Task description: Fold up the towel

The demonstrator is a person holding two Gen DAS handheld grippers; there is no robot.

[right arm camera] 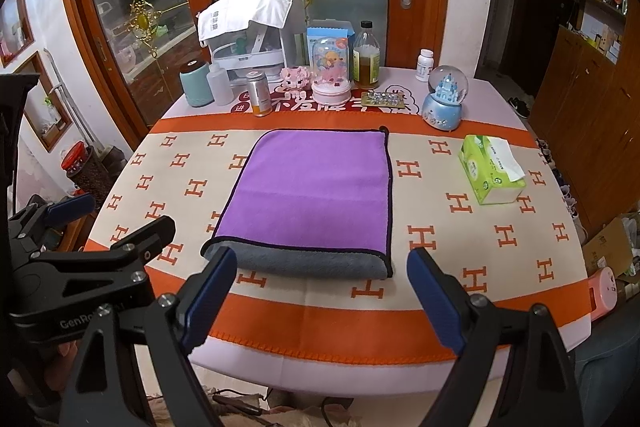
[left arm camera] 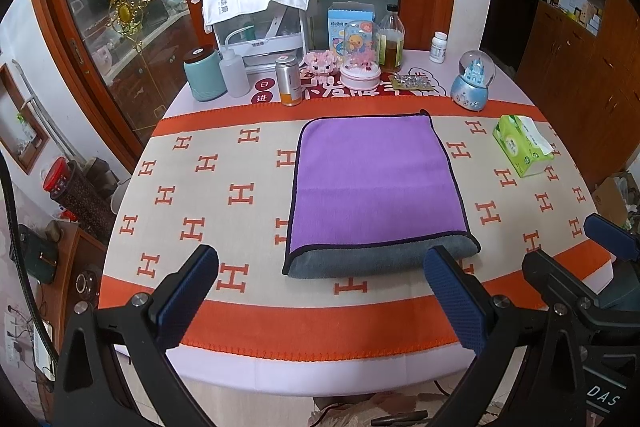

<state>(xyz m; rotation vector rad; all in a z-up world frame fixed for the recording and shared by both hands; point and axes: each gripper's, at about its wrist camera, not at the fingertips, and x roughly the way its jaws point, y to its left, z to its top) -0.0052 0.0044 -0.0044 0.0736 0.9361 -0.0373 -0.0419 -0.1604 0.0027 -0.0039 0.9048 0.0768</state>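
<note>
A purple towel [left arm camera: 372, 179] with a grey underside and dark trim lies folded flat on the table; its grey fold edge faces me. It also shows in the right wrist view [right arm camera: 316, 195]. My left gripper [left arm camera: 320, 291] is open and empty, held above the table's near edge just in front of the towel. My right gripper [right arm camera: 320, 299] is open and empty, also in front of the towel's near edge. The right gripper shows at the right of the left wrist view [left arm camera: 580, 259]; the left gripper shows at the left of the right wrist view [right arm camera: 80, 223].
The table wears an orange-and-cream cloth [left arm camera: 208, 195] with H marks. A green tissue pack [left arm camera: 524, 145] lies right of the towel. Along the back stand a teal jar [left arm camera: 204, 73], bottles, a duck dome [left arm camera: 360, 55], a snow globe [left arm camera: 474, 79] and a white box [left arm camera: 260, 23].
</note>
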